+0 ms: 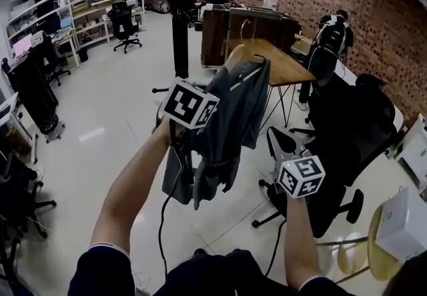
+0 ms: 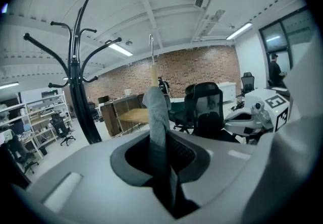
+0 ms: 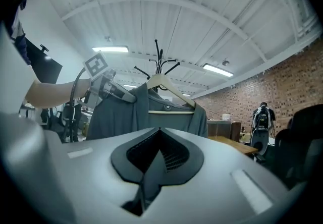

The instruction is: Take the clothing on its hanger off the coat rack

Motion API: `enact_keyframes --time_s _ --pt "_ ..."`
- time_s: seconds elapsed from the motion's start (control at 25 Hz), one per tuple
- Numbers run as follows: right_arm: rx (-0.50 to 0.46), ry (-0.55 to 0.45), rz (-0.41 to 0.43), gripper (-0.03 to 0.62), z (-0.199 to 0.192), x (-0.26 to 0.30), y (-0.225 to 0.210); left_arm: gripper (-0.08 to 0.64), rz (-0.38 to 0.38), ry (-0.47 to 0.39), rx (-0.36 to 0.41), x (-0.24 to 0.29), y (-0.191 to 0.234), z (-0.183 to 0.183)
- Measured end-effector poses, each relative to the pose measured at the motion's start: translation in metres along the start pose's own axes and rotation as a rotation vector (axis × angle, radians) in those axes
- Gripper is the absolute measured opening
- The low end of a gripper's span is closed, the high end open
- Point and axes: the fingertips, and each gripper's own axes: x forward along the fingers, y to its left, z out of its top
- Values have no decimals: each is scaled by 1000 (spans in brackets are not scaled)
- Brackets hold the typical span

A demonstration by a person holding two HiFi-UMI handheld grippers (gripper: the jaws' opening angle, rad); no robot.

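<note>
Left gripper (image 2: 161,137) pinches the grey shirt (image 2: 156,109), its hanger (image 2: 152,74) clear of the coat rack (image 2: 81,97) (right gripper (image 3: 159,140): 2 jaws together, empty).

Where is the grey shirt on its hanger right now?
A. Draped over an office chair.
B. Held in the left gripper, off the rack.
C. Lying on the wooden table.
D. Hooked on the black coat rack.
B: the left gripper clamps the grey shirt, hanger hook clear of the coat rack.
</note>
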Motion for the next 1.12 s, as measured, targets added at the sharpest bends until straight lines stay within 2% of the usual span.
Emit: enact_keyframes --time_s 0.32,0.68,1.12 --pt "-15 -15 -132 2 10 -75 -45 62 -140 -31 85 15 -92 31" --pt "-16 24 -219 2 -6 -158 -100 63 -244 -60 82 62 -190 67" --pt "-2 41 -371 2 -18 -265 -148 63 -372 -98 145 95 -309 111"
